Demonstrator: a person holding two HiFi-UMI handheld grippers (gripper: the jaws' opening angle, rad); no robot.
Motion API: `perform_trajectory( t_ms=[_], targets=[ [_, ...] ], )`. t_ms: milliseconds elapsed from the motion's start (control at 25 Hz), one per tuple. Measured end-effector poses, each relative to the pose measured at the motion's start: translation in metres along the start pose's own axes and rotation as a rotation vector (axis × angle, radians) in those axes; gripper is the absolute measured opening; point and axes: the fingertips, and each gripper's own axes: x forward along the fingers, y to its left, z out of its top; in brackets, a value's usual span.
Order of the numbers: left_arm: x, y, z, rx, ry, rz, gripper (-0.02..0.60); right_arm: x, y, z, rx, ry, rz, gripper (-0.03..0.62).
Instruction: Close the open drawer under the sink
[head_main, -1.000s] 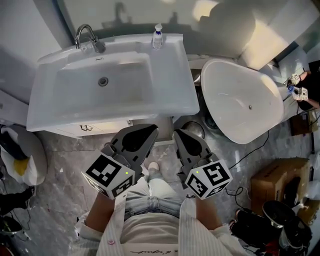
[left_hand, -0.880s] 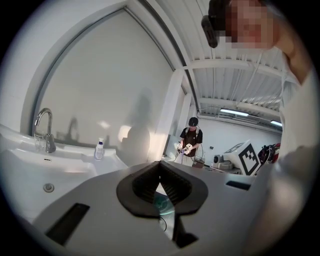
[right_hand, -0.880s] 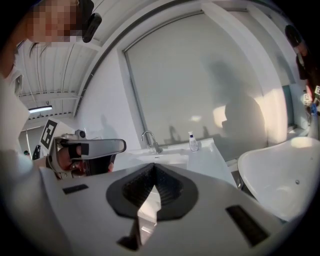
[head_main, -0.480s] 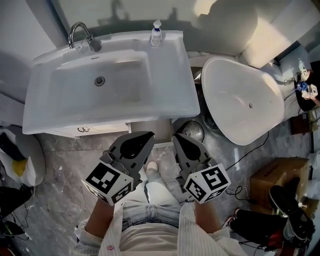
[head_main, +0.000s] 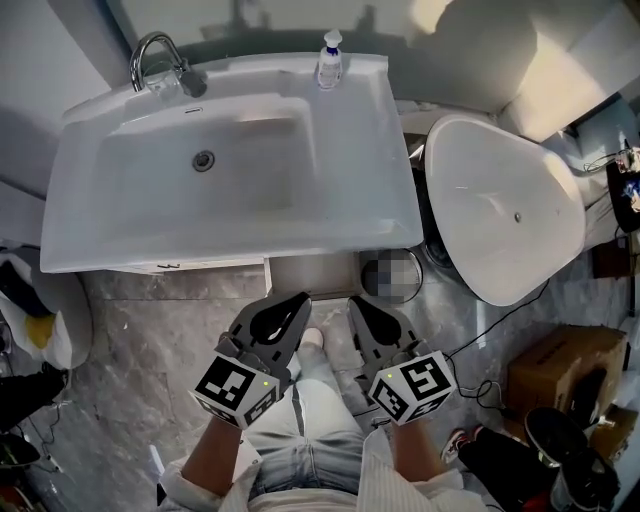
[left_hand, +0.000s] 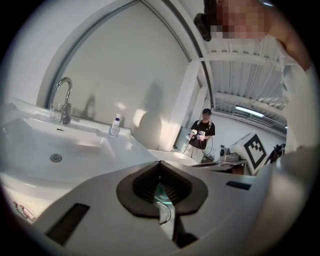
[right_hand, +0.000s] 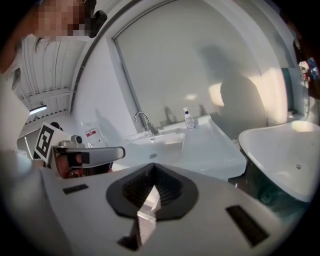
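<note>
2 grippers: left gripper (head_main: 292, 304), right gripper (head_main: 360, 306), jaws together, empty | 1 sink (head_main: 120, 225), 1 faucet (head_main: 150, 55), 1 bottle (head_main: 329, 60) | drawer (head_main: 312, 272), 1 cardboard box (head_main: 560, 370): head view only

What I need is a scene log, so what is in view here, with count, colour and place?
sink: 1, white, upper left
faucet: 1, chrome, sink's back left corner
bottle: 1, clear, sink's back right rim
tub: 1, white, right of sink
cardboard box: 1, brown, floor lower right
bag: 1, white and yellow, floor far left
bystander: 1, black top, far back in left gripper view
left hand-held gripper, right hand-held gripper: grey, shut, empty, below sink
</note>
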Motion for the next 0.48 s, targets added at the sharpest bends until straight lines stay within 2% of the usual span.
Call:
perform_trajectory(
  t_ms=[480],
  targets=[
    [0.023, 0.034, -0.111, -0.041, 0.093, 0.067, 0.015, 0.039, -0.033, -0.107, 0.030, 0.119, -0.021, 0.009]
  ],
)
